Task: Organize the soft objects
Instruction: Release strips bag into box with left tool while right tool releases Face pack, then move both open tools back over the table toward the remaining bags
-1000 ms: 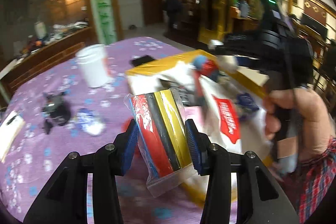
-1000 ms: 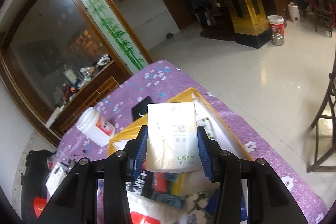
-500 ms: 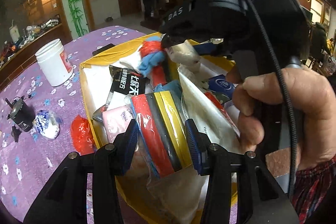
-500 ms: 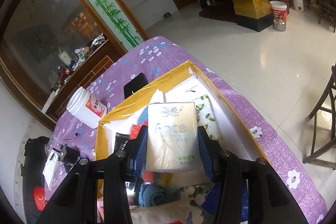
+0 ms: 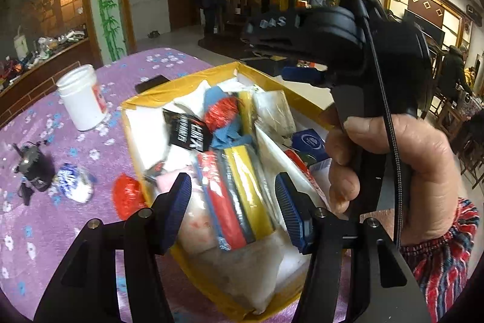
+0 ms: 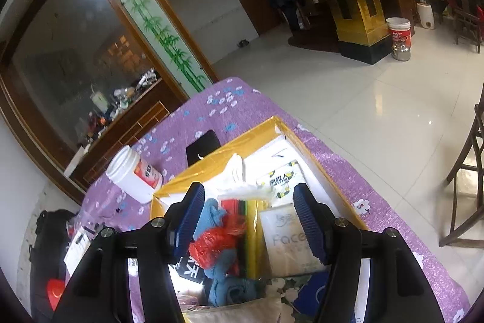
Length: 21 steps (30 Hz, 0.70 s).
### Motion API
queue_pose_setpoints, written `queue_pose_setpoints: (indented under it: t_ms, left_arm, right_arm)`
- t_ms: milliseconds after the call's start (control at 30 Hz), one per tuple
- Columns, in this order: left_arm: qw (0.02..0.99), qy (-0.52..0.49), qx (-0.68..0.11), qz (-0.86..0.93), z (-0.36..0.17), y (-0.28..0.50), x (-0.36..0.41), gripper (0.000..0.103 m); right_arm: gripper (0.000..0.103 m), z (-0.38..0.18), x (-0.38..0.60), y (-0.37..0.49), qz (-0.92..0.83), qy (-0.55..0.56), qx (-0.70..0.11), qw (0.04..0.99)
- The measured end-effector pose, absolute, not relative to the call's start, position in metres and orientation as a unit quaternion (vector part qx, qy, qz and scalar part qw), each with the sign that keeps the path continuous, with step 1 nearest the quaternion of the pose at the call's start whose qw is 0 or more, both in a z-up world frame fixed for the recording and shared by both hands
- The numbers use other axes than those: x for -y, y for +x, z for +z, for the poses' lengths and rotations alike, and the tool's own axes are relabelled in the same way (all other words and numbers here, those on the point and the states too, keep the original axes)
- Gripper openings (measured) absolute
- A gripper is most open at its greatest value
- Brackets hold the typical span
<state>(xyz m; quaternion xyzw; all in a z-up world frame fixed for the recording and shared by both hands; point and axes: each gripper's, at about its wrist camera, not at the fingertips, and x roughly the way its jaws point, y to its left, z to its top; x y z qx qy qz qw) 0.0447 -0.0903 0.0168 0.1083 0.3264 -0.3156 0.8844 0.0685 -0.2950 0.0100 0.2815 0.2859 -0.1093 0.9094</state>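
A yellow-rimmed box (image 5: 181, 82) on the purple table holds several soft things: a blue cloth (image 5: 230, 138) with a red mesh ball, white packs, a black packet. The red, black and yellow striped pack (image 5: 236, 196) lies in the box between the fingers of my left gripper (image 5: 234, 209). Those jaws are opening and the pads stand clear of the pack. In the right wrist view the white "Face" tissue pack (image 6: 284, 244) lies in the box (image 6: 257, 132) under my right gripper (image 6: 249, 217), whose jaws are opening too, with the pack no longer pinched.
A hand (image 5: 393, 171) holds the right gripper just right of the box. Left of the box are a white jar (image 5: 81, 97), a black phone (image 5: 151, 82), a small black device (image 5: 33, 168), a blue-white packet (image 5: 74, 179) and a red bag (image 5: 128, 196). A wooden chair (image 6: 466, 171) stands beside the table.
Both jaws have widened and let go: the striped pack and the tissue pack dropped from between the pads into the box. The left gripper moved over the box.
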Motion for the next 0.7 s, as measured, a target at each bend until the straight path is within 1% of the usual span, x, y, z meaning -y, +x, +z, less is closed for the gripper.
queue_pose_setpoints:
  t_ms: [200, 300, 400, 533, 700]
  left_arm:
    - [0.897, 0.095, -0.333, -0.275, 0.031, 0.058, 0.047, 0.056]
    - [0.908, 0.087, -0.336, -0.233, 0.027, 0.071, 0.006, 0.056]
    - [0.921, 0.085, -0.344, -0.161, 0.012, 0.095, -0.031, 0.056]
    - [0.933, 0.061, -0.343, -0.086, -0.005, 0.123, -0.074, 0.056]
    - [0.931, 0.005, -0.362, -0.032, -0.004, 0.141, -0.107, 0.056]
  right_arm:
    - [0.065, 0.017, 0.293, 0.064, -0.088, 0.288, -0.263, 0.917]
    - [0.065, 0.022, 0.284, 0.065, -0.057, 0.279, -0.253, 0.925]
    - [0.065, 0.027, 0.268, 0.068, -0.018, 0.26, -0.249, 0.933]
    - [0.065, 0.025, 0.236, 0.081, 0.056, 0.23, -0.273, 0.933]
    - [0.065, 0.02, 0.175, 0.092, 0.158, 0.216, -0.337, 0.903]
